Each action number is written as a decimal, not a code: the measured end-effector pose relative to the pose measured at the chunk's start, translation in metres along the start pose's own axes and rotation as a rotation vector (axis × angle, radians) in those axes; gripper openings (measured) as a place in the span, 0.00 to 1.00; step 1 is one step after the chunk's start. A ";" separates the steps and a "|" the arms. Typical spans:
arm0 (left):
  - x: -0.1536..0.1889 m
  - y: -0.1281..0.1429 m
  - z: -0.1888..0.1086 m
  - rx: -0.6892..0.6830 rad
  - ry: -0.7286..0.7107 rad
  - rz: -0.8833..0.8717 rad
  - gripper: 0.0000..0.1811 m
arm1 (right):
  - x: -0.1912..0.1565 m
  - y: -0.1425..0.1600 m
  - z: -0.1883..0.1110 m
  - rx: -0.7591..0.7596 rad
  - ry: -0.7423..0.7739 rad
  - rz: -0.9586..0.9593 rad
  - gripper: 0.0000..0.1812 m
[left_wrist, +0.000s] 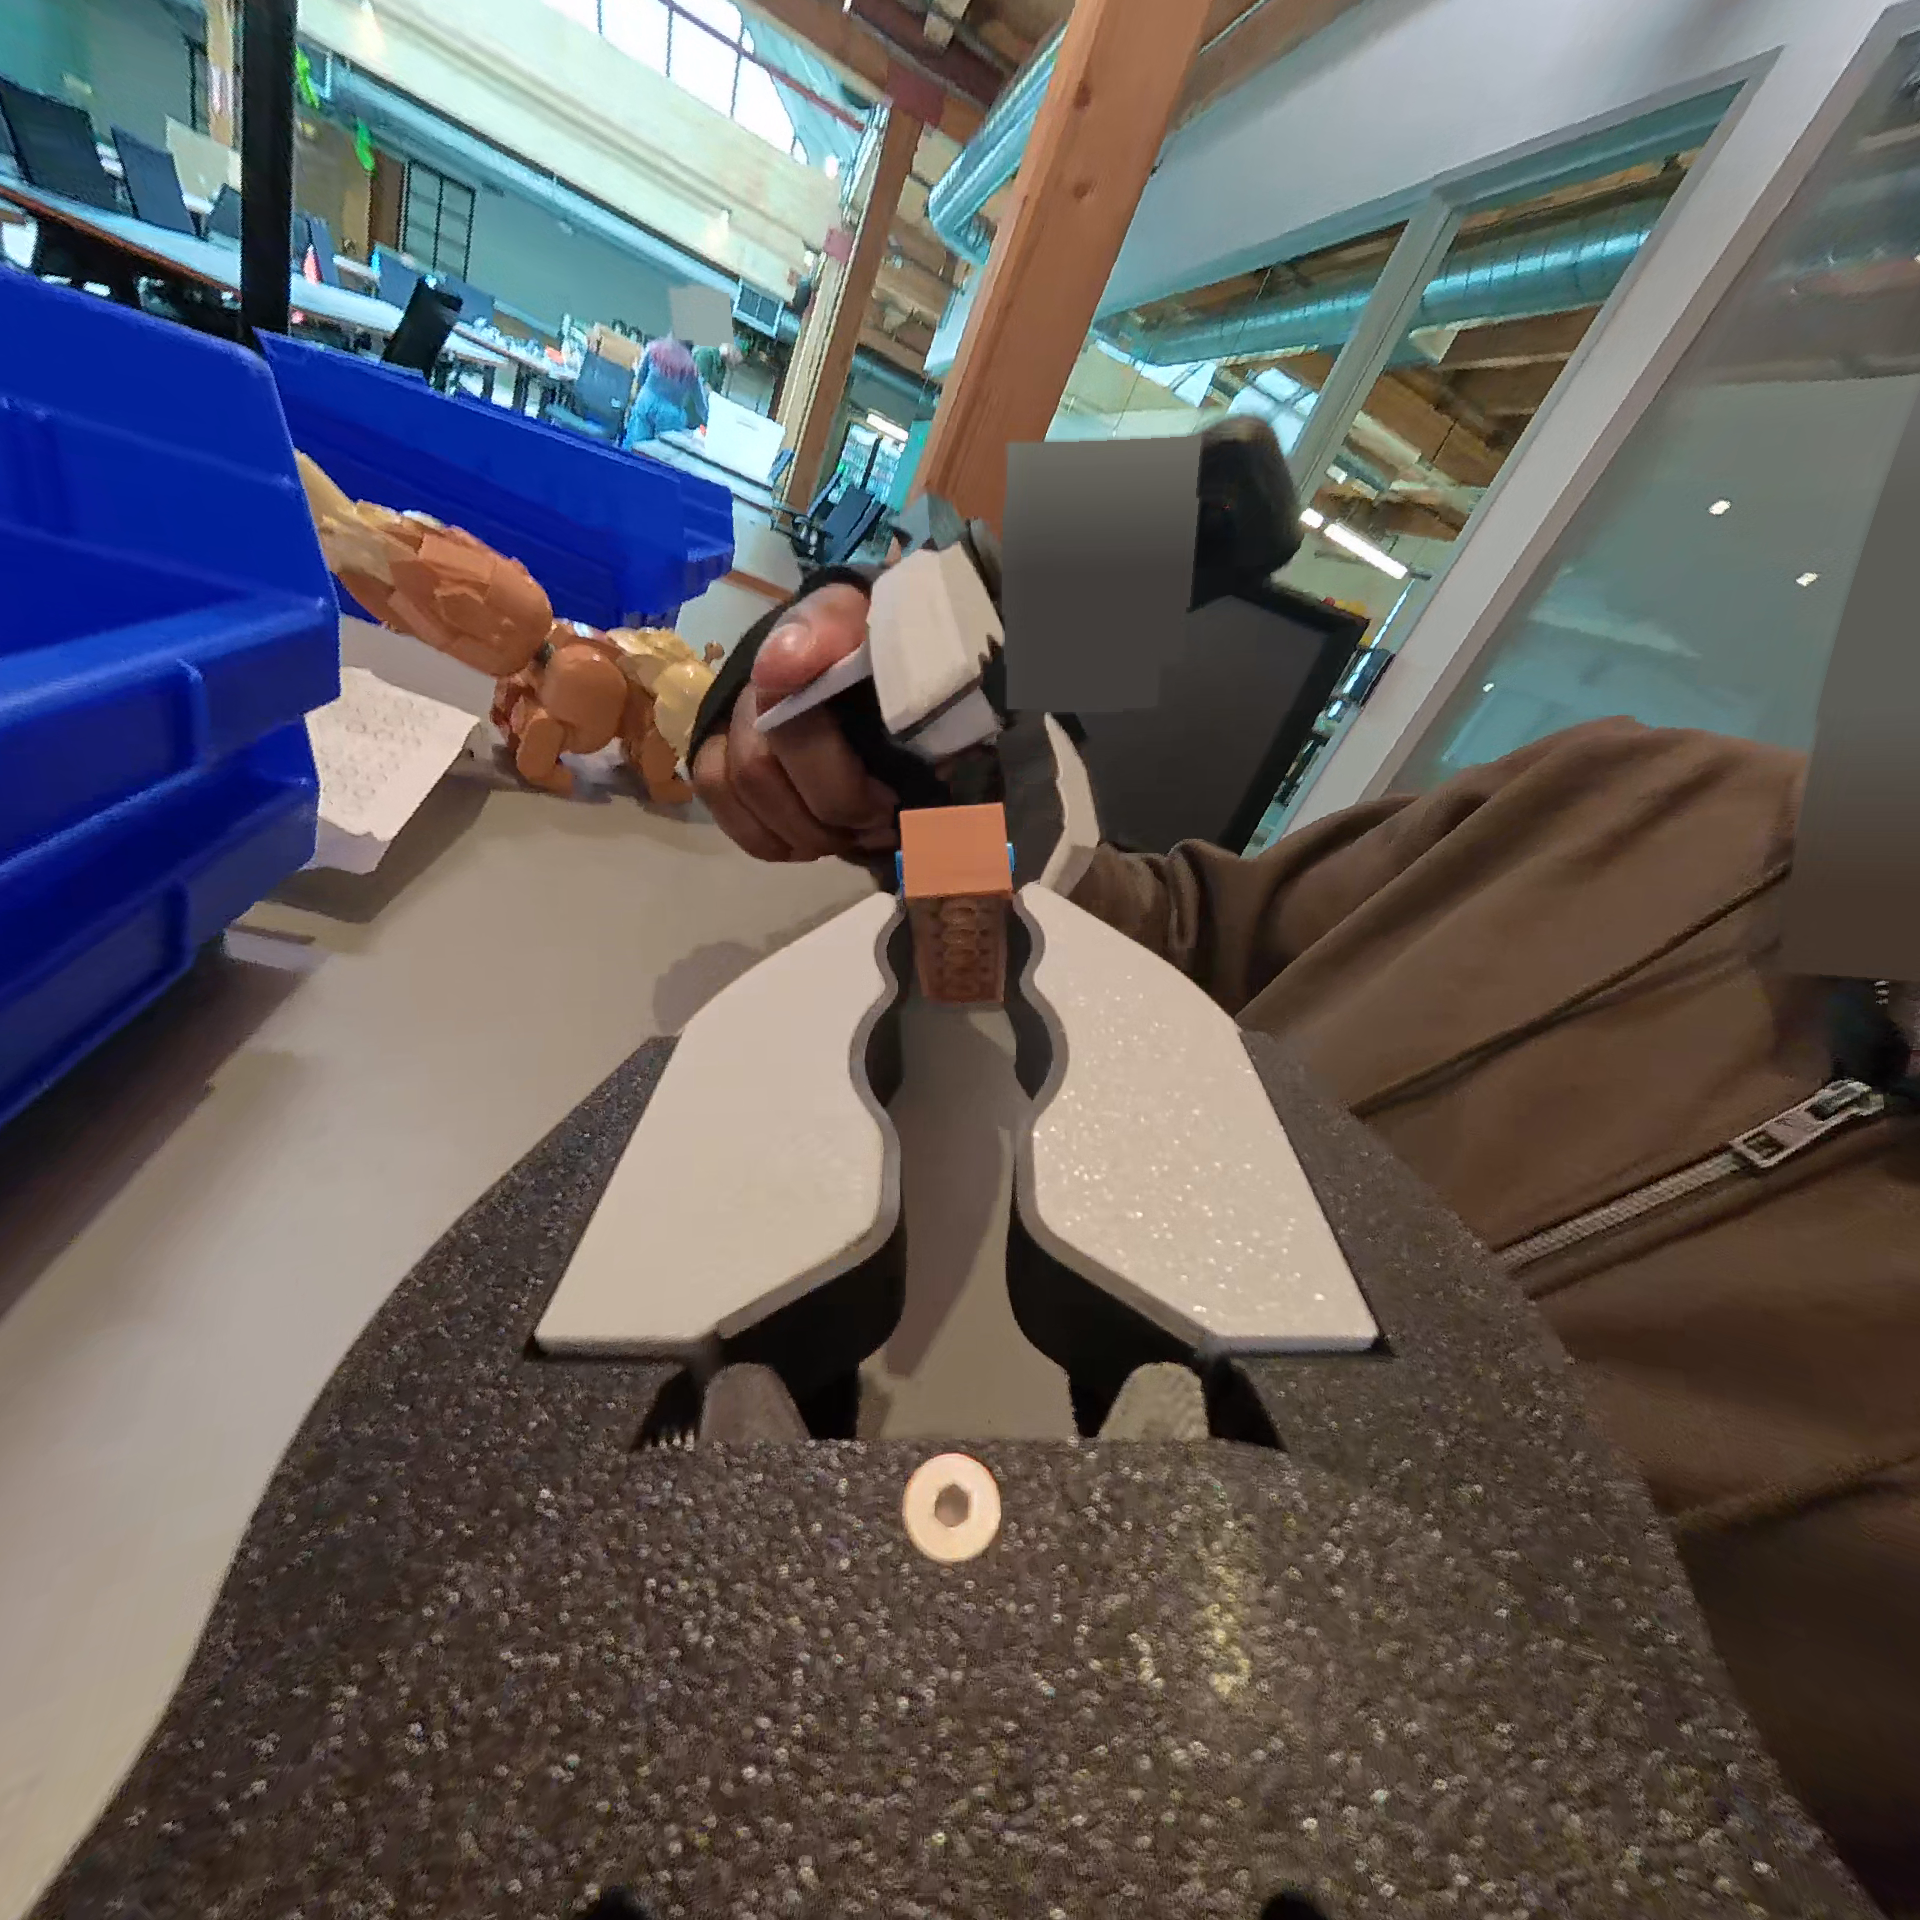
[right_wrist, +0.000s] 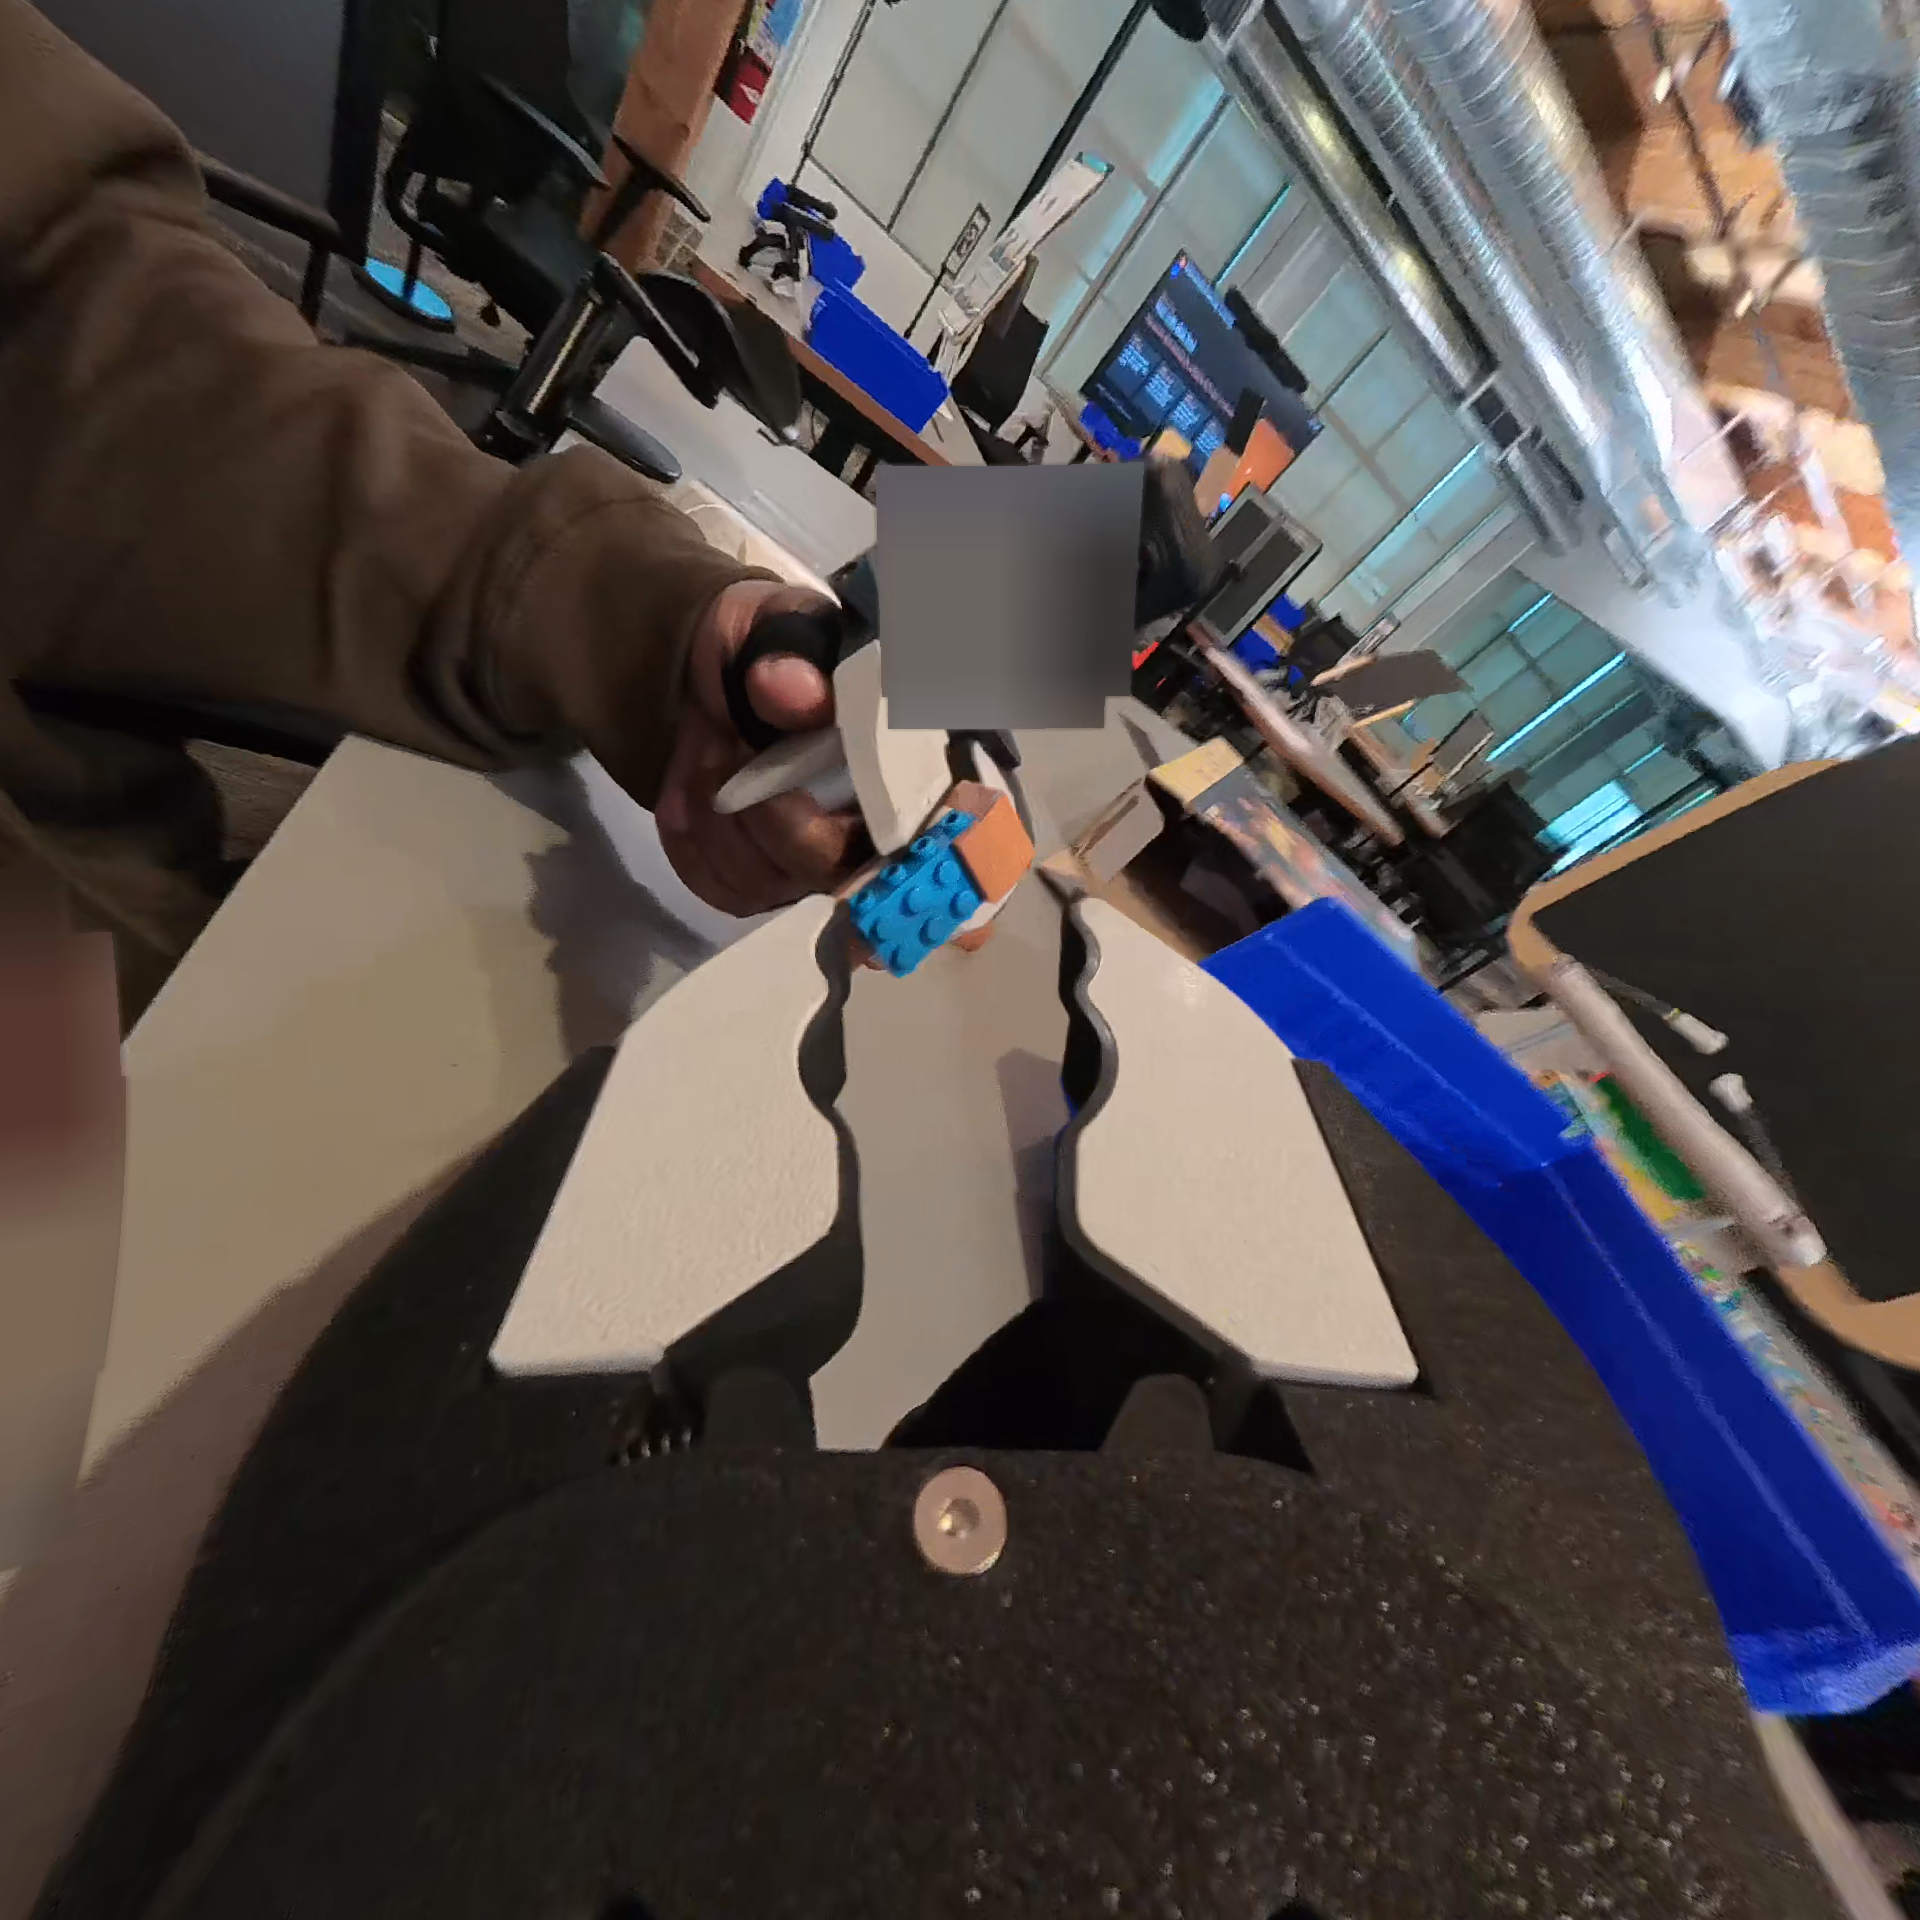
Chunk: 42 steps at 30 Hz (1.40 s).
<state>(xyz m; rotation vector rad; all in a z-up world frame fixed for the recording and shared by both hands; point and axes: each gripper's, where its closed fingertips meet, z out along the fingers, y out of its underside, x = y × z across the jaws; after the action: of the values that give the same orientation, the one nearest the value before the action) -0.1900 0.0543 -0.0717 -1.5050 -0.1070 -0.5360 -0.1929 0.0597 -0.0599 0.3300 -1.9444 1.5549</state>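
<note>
Left claw (left_wrist: 954, 914) grips orange brick (left_wrist: 954, 852) — right claw (right_wrist: 951, 920) wide — above grey table (left_wrist: 499, 1018).

- Open, high hall; timber posts (left_wrist: 1049, 239) and silver ducting (right_wrist: 1455, 208) overhead.
- Glass-walled partitions (left_wrist: 1538, 343) on the right, daylight from upper windows (left_wrist: 717, 52).
- Far rows of long desks (left_wrist: 343, 301), black office chairs (right_wrist: 520, 208), a lit wall screen (right_wrist: 1195, 364).
- Near surface: pale grey tabletop (left_wrist: 468, 987).
</note>
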 end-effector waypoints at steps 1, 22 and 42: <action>-0.002 0.003 0.001 -0.021 -0.023 0.022 0.09 | 0.000 0.003 0.001 -0.019 -0.017 0.044 0.21; -0.029 0.033 0.009 -0.388 -0.380 0.639 0.09 | -0.018 0.029 0.011 -0.148 -0.227 0.380 0.10; -0.013 0.027 0.011 -0.289 -0.263 0.515 0.11 | -0.016 0.011 0.001 0.008 -0.241 0.434 0.09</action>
<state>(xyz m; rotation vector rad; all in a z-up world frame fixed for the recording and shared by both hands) -0.1877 0.0678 -0.1005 -1.7980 0.1593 0.0658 -0.1867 0.0593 -0.0780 0.1028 -2.3103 1.8641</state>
